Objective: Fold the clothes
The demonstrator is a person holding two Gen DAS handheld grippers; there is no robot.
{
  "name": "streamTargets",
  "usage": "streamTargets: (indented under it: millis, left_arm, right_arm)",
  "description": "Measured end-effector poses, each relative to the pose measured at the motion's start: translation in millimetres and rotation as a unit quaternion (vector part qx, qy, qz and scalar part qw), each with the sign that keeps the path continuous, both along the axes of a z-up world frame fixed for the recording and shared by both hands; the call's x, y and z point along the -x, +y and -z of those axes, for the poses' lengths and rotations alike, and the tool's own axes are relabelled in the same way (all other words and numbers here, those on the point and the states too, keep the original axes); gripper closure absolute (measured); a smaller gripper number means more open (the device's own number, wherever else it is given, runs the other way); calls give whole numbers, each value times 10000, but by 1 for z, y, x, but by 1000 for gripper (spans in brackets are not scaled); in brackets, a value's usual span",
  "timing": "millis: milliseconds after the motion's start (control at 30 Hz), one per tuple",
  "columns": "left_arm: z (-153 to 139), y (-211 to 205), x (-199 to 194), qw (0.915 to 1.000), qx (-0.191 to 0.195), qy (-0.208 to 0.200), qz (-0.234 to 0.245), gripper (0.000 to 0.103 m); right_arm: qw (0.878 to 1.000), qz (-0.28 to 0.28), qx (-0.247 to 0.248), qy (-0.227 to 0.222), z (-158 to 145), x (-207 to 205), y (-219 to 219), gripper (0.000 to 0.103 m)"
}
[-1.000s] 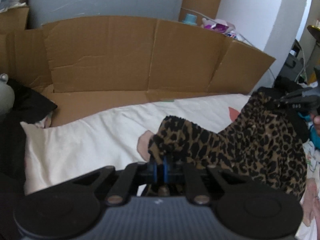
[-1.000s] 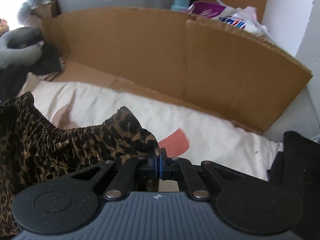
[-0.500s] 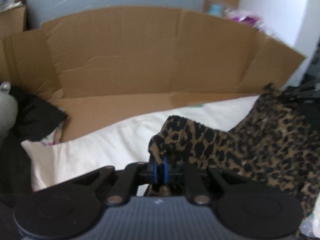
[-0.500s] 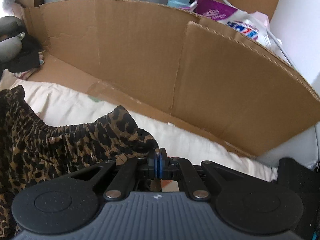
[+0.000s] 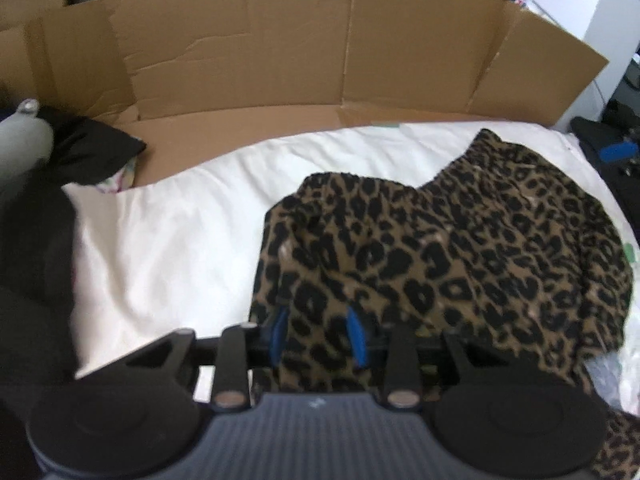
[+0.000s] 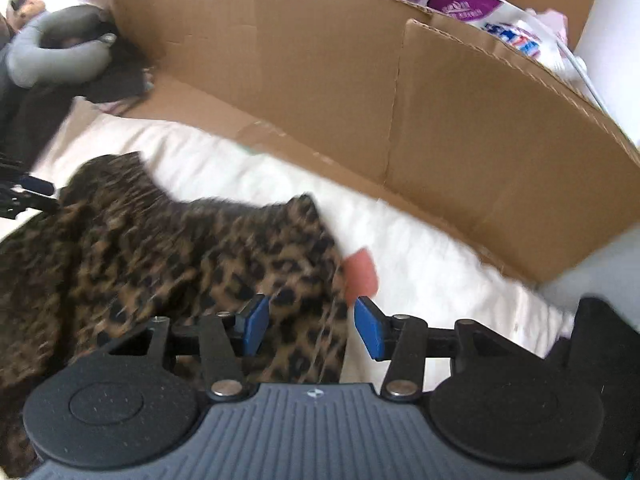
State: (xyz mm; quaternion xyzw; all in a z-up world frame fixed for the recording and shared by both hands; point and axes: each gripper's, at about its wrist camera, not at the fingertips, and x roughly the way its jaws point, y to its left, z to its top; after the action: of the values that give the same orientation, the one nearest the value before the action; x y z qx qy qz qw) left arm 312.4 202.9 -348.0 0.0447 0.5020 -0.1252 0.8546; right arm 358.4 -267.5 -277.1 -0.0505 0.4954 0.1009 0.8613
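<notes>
Letting go of the leopard-print garment (image 5: 460, 240) on the white bedsheet (image 5: 168, 232), near its cardboard-backed far edge.

Both your left gripper (image 5: 318, 334) and right gripper (image 6: 310, 326) are opening, pads spread, with cloth between them; pull away carelessly and a blue pad could snag and drag the fold apart.

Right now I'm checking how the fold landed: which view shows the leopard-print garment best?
The left wrist view: the leopard-print garment lies nearly whole and fairly sharp on the white bedding. The right wrist view shows only its near corner and blurred left part.
</notes>
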Motion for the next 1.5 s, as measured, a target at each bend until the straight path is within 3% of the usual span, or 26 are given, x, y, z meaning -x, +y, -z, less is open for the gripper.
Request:
streamTargets:
  millis: [233, 500, 667, 900, 1000, 1167, 1200, 1300, 1500]
  left_arm:
    - [-28, -2, 47, 9987, 268, -119, -406, 67]
    - [-28, -10, 112, 9971, 172, -177, -714, 67]
    - [-12, 10, 138, 9945, 57, -21, -1047, 67]
    - [18, 26, 147, 9931, 142, 12, -1162, 51]
    - [27, 26, 143, 9938, 239, -81, -1080, 40]
    - [43, 20, 136, 9966, 249, -169, -772, 39]
    - [44, 19, 134, 9967, 277, -167, -740, 41]
    - [43, 16, 130, 9969, 401, -135, -661, 53]
    - [25, 15, 131, 9973, 492, -249, -477, 54]
  right_arm:
    - [9972, 298, -670, 169, -11, 68, -12, 49]
    - [9900, 643, -1246, 135, 3, 122, 0, 51]
    - [9823, 1004, -1549, 318, 25, 136, 9, 52]
    - [9724, 1280, -1795, 768, 59, 147, 22, 51]
    - [9701, 1246, -1900, 850, 67, 146, 29, 52]
    - [9645, 1463, -2015, 885, 78, 138, 27, 52]
    - [9623, 1522, -2070, 891, 79, 137, 25, 55]
    - [9536, 1693, -2250, 1062, 86, 131, 19, 95]
    - [9532, 1722, -2256, 1040, 69, 137, 2, 102]
